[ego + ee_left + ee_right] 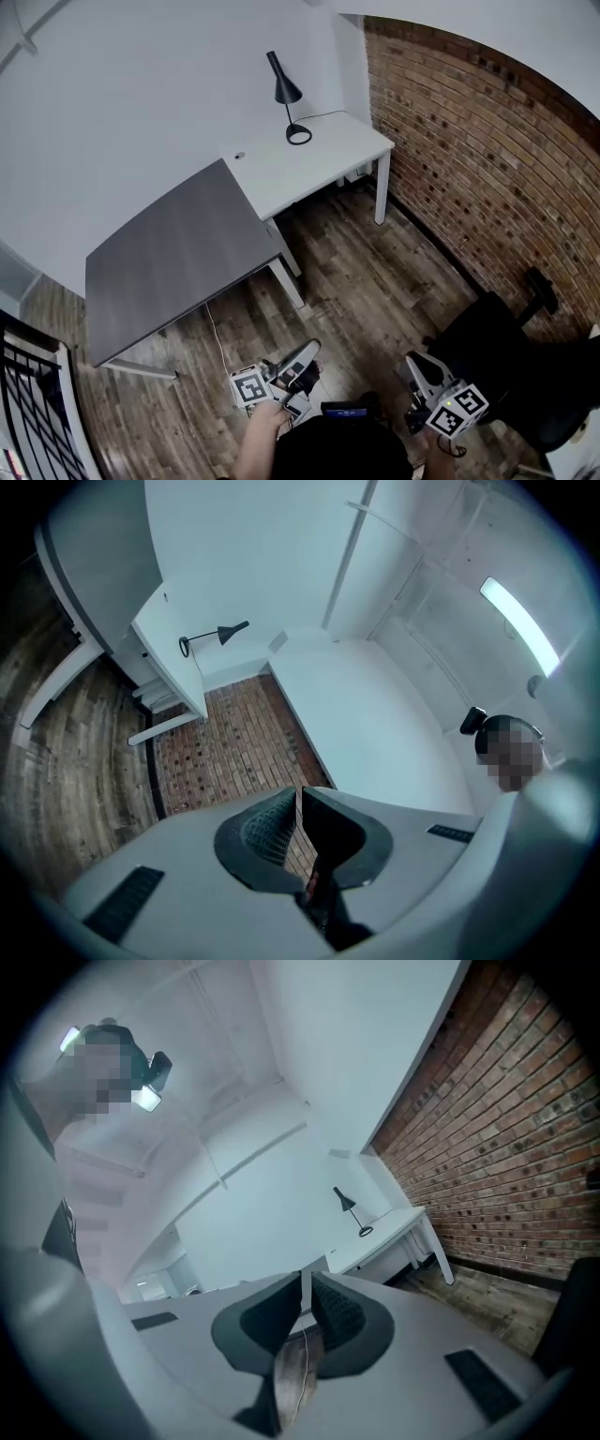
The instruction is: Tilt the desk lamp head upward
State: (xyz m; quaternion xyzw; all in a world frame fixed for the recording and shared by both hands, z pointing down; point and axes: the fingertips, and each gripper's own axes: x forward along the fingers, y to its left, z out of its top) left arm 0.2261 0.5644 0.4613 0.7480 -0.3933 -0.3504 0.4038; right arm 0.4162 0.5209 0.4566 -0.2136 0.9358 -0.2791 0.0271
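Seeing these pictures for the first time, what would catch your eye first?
A black desk lamp stands on the white desk in the far corner, by the brick wall. The left gripper and right gripper are both shut and empty, low in the head view, far from the lamp.

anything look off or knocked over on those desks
Nothing stands out. The lamp stands upright on the white desk, head angled down, its cord running toward the brick wall. The grey desk beside it sits level, with nothing spilled.
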